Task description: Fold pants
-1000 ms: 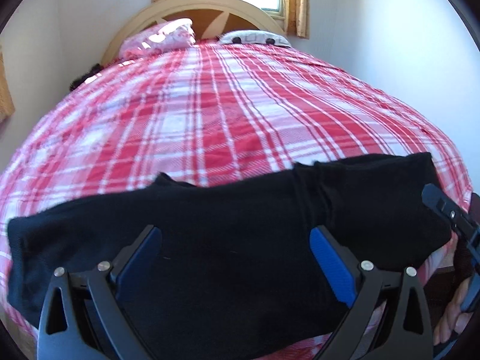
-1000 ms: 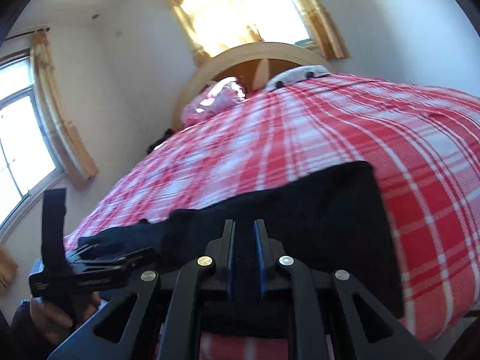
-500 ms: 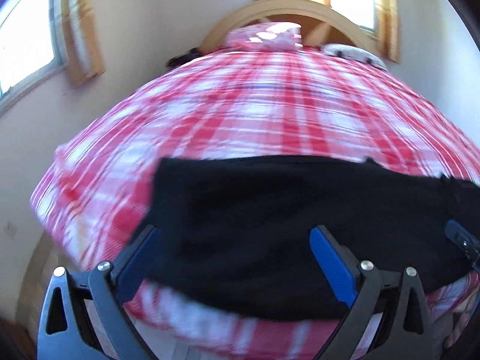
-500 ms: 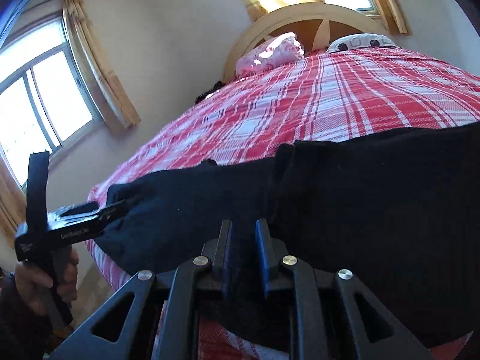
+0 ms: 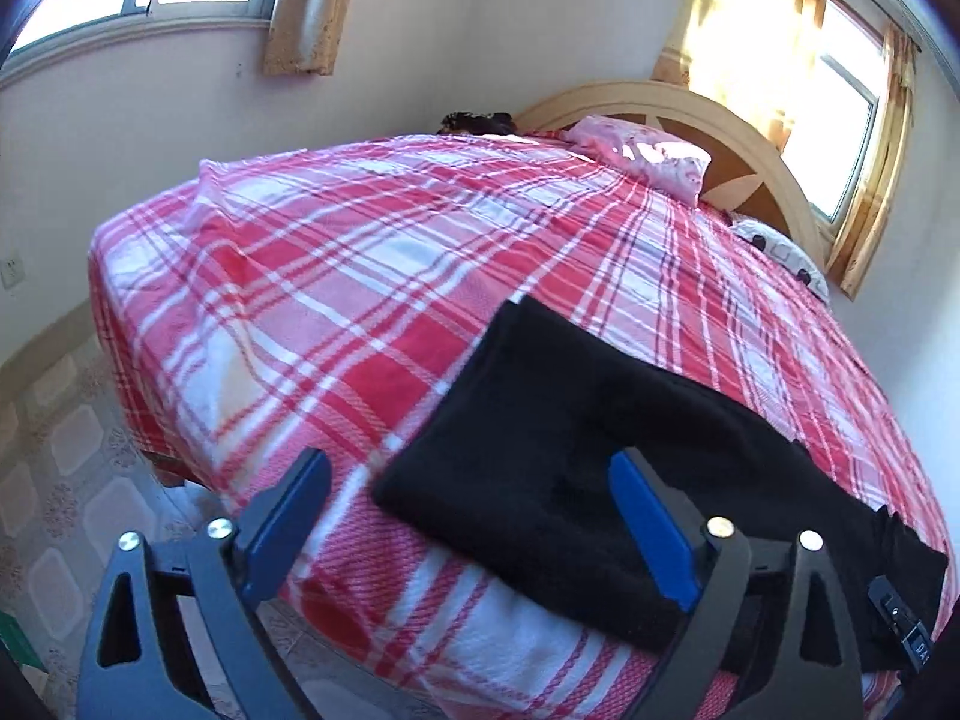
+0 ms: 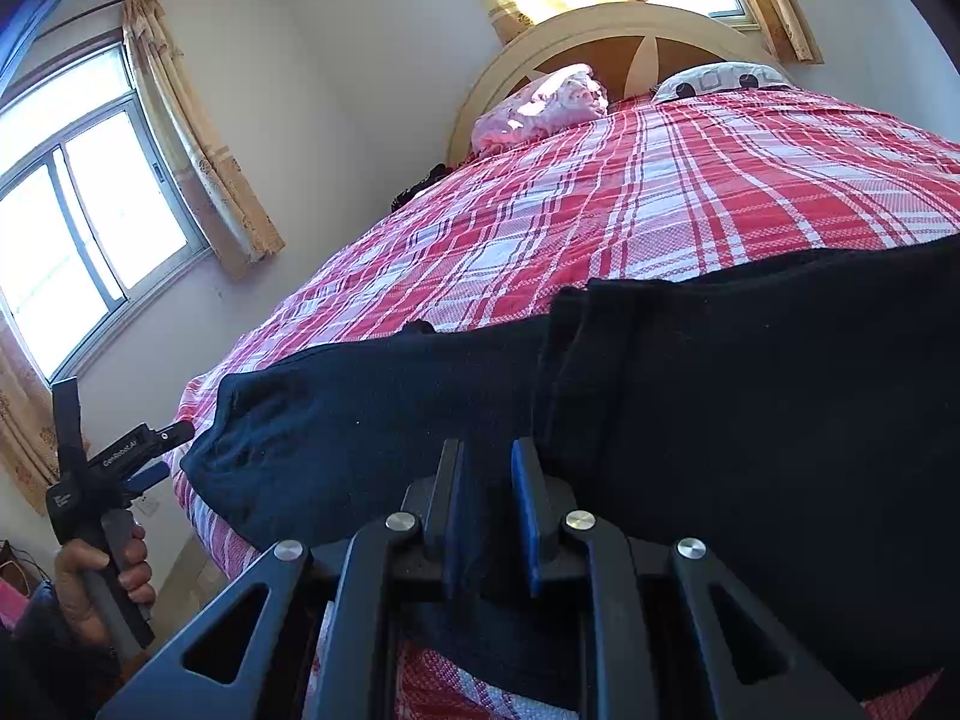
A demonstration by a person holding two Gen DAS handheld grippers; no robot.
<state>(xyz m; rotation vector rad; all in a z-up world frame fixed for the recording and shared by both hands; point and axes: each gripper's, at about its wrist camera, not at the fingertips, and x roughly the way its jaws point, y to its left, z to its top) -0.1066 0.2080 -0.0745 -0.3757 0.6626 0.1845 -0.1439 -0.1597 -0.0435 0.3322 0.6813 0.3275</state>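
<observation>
Black pants (image 5: 600, 420) lie flat along the near edge of a bed with a red plaid cover (image 5: 360, 276). My left gripper (image 5: 468, 516) is open and empty; its right finger (image 5: 654, 534) lies over the pants' leg end, its left finger off the bed edge. The left gripper also shows at the left of the right wrist view (image 6: 150, 450), just beyond the leg end. My right gripper (image 6: 486, 480) is shut on the near edge of the pants (image 6: 720, 408), close to a fold seam.
A pink pillow (image 5: 642, 156) and a patterned pillow (image 6: 720, 81) lie at the wooden headboard (image 6: 630, 42). Walls with curtained windows (image 6: 90, 240) stand to the left. Tiled floor (image 5: 60, 450) lies below the bed's left corner.
My left gripper has swung left from over the middle of the pants to their leg end, staying open. My right gripper keeps its hold on the pants' near edge.
</observation>
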